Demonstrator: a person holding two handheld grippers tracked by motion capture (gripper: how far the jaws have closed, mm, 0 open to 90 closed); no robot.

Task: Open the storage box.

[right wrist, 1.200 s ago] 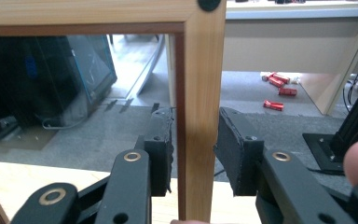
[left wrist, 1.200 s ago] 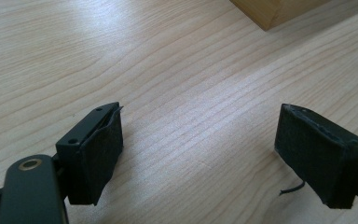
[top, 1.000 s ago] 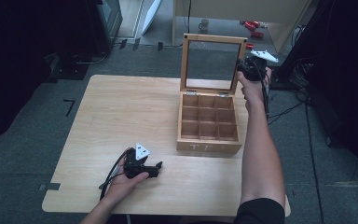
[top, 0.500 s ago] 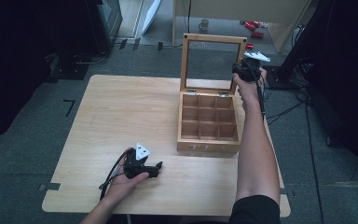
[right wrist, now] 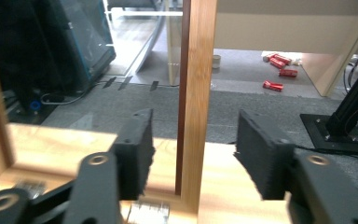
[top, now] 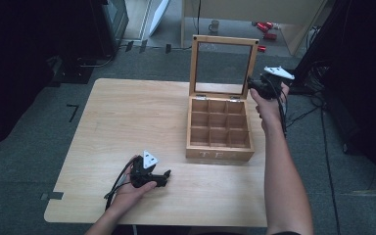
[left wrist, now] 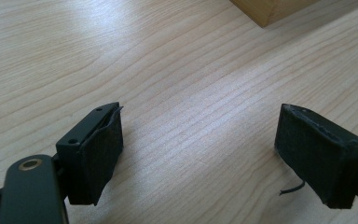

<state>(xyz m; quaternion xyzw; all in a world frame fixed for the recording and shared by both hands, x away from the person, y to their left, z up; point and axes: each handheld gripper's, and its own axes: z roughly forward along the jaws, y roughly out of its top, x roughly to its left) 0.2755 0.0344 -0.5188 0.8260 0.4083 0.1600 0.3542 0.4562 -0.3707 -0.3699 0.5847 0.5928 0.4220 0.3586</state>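
A wooden tea box [top: 219,128] with empty compartments stands on the table's right half. Its glass-paned lid [top: 223,66] is raised upright. My right gripper [top: 255,84] is at the lid's right edge. In the right gripper view the lid's wooden side rail [right wrist: 196,93] stands between the jaws of the right gripper [right wrist: 193,140]. Those jaws have just been opening, and there is a gap on each side of the rail. My left gripper [top: 164,176] lies on the table near the front edge. Its jaws are open on bare wood, as the left gripper [left wrist: 200,144] shows in its own view.
The light wooden table [top: 127,117] has free room on its left half. A corner of the box [left wrist: 270,9] lies ahead of the left gripper. On the floor behind are red cans [right wrist: 279,65], a mug [top: 215,24], a dark cabinet [top: 112,19] and a black stand [right wrist: 349,116].
The right gripper's jaws have opened off the lid's right rail and the hand has sunk a little. The lid stays upright. The left gripper has not moved.
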